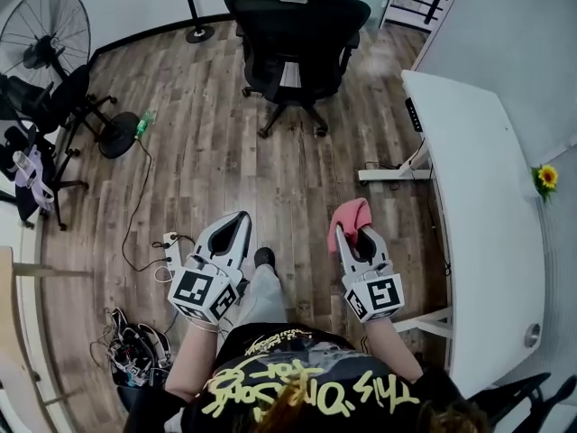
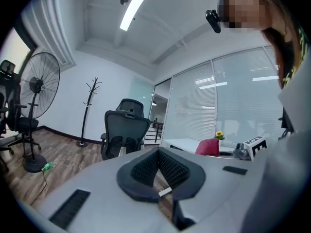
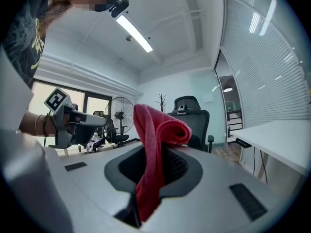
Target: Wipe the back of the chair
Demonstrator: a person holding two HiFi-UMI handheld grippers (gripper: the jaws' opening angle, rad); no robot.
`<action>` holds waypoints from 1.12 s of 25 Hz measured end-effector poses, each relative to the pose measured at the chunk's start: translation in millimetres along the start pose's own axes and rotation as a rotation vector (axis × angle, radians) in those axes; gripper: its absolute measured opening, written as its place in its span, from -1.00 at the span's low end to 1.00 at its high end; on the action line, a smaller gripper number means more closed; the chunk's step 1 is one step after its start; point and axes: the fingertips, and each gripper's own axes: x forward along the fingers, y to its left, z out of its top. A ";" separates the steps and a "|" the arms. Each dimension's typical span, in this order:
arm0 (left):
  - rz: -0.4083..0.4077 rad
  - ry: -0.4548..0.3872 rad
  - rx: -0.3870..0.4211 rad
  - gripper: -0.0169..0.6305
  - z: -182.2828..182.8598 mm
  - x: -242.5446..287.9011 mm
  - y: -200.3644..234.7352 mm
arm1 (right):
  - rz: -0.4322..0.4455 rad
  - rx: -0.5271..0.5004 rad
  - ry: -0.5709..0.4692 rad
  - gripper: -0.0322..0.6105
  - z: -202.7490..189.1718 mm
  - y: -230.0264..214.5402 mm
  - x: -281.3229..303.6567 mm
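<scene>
A black mesh office chair [image 1: 296, 25] stands on the wood floor well ahead of me, its back turned toward me; it also shows in the left gripper view [image 2: 125, 125] and the right gripper view [image 3: 192, 115]. My right gripper [image 1: 353, 230] is shut on a red cloth [image 1: 350, 215], which sticks up between the jaws and folds over [image 3: 155, 130]. My left gripper [image 1: 239, 226] is held level beside it, its jaws closed tip to tip with nothing between them [image 2: 158, 153]. Both grippers are near my body, far from the chair.
A white desk [image 1: 487, 224] runs along the right, with a sunflower [image 1: 546, 177] beyond it. A floor fan [image 1: 45, 34] and another black chair [image 1: 36, 106] stand at the left. A power strip with cables [image 1: 169, 242] lies by my left gripper. A coat stand base [image 1: 199, 32] sits beside the chair.
</scene>
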 end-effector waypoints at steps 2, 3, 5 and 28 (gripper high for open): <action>-0.021 0.000 0.020 -0.97 13.9 24.2 22.5 | -0.016 -0.003 -0.017 -0.70 10.6 -8.5 32.4; -0.028 0.005 0.027 -0.97 20.7 35.5 34.8 | -0.026 -0.001 -0.025 -0.69 16.5 -12.5 48.4; -0.040 0.011 0.036 -0.97 35.6 55.7 58.1 | -0.042 0.002 -0.040 -0.70 29.0 -19.9 76.8; -0.101 0.024 0.031 -0.97 78.5 171.0 151.1 | -0.104 0.003 -0.060 -0.69 57.4 -80.9 214.7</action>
